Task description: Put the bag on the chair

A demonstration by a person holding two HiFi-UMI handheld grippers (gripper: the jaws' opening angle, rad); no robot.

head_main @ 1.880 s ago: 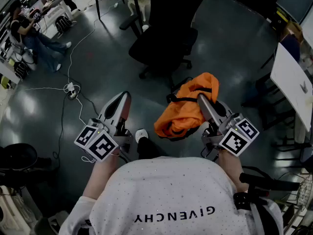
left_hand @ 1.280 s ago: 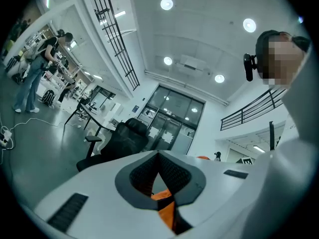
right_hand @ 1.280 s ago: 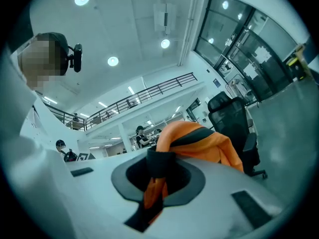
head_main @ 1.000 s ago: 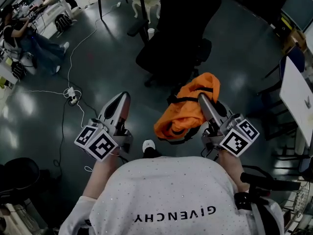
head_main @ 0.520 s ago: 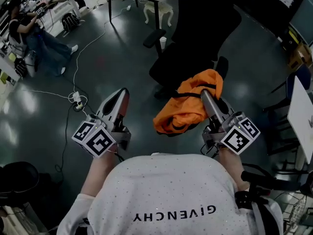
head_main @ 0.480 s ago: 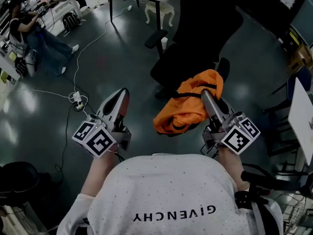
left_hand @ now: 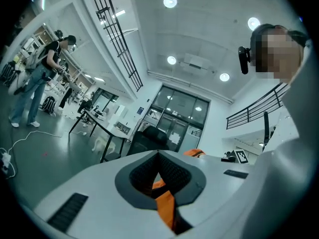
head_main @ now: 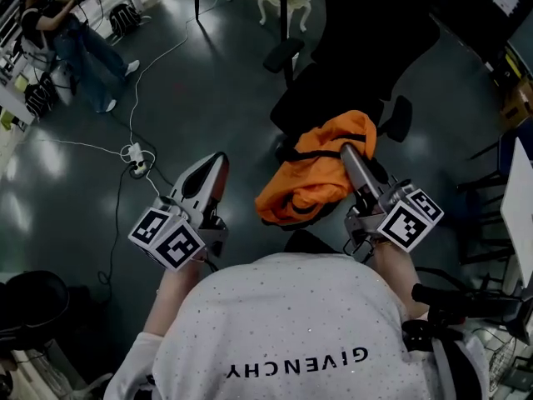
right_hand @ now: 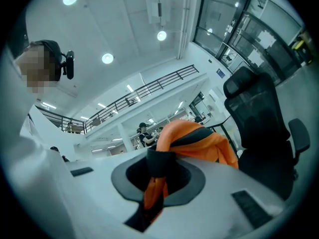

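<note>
From the head view, the job is about half done. The orange bag [head_main: 312, 177] hangs in the air from the right tongs [head_main: 346, 150], just near of the black chair [head_main: 366, 40] and not yet on its seat. It has yet to be carried over the seat, lowered and let go. The left tongs [head_main: 218, 163] hangs to the left of the bag, apart from it and carrying nothing. The chair's left armrest [head_main: 283, 52] juts toward the approach and could catch the loose fabric. A floor cable with a power strip [head_main: 136, 152] lies well to the left, a person [head_main: 71, 32] stands at far left, and a bench [head_main: 525, 198] edges in at right. In the left gripper view, the tongs' tips [left_hand: 158, 156] meet with nothing gripped; the orange strip in the slot seems to be part of the tool. In the right gripper view, the tongs [right_hand: 157, 158] is clamped on the bag's dark strap and orange cloth, with the chair close on the right.
</note>
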